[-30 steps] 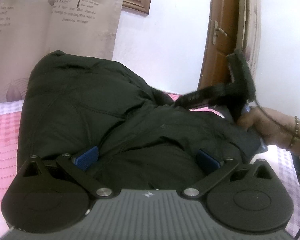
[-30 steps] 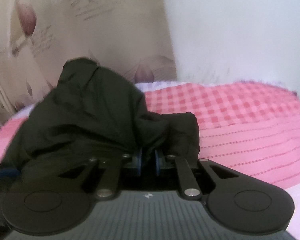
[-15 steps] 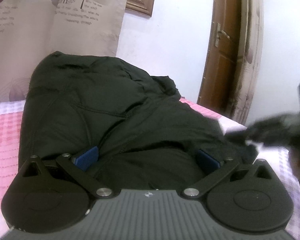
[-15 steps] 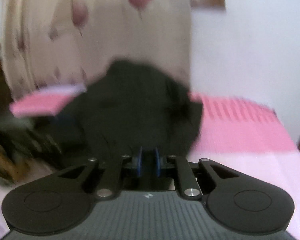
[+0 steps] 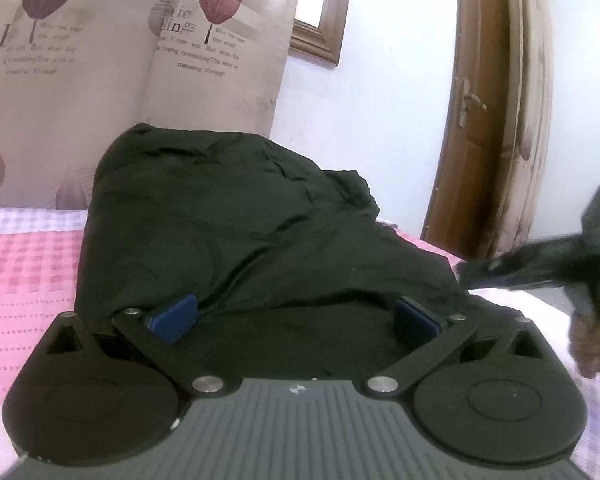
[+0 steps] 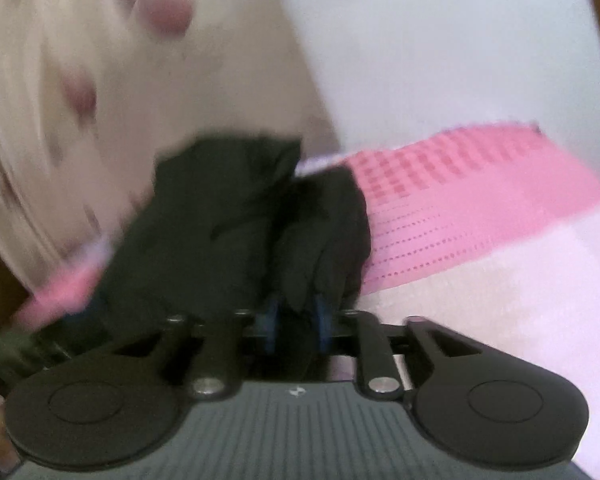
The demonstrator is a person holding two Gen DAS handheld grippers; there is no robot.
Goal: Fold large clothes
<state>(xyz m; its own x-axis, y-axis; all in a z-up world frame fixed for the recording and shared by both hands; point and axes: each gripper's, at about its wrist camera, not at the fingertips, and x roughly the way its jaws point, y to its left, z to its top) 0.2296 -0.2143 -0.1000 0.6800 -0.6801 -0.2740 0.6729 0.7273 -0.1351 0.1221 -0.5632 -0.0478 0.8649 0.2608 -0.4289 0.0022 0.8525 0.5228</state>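
Bed (image 5: 24, 272): pink checked cover, carrying the whole job; curtain and wall at the far side, door far right.
Jacket (image 5: 240, 240): large, black, padded; heaped on the bed from the near edge toward the far curtain, bulk left of centre, unfolded and lumpy.
Sleeve or hem end (image 6: 320, 232): black fabric bunched at the right tool, lifted off the cover; which part of the garment, cannot tell through the blur.
Left gripper (image 5: 296, 316): jaws wide, blue pads resting against the near edge of the jacket, nothing pinched.
Right gripper (image 6: 296, 322): jaws narrow, clamped on a fold of the black fabric.
Step in hand, judged: carrying the held end across the body.
Doing it well: hold the pinch firm, sweep low and slow, lay the end flat over the middle, pin the near edge with the left tool so the heap stays put.
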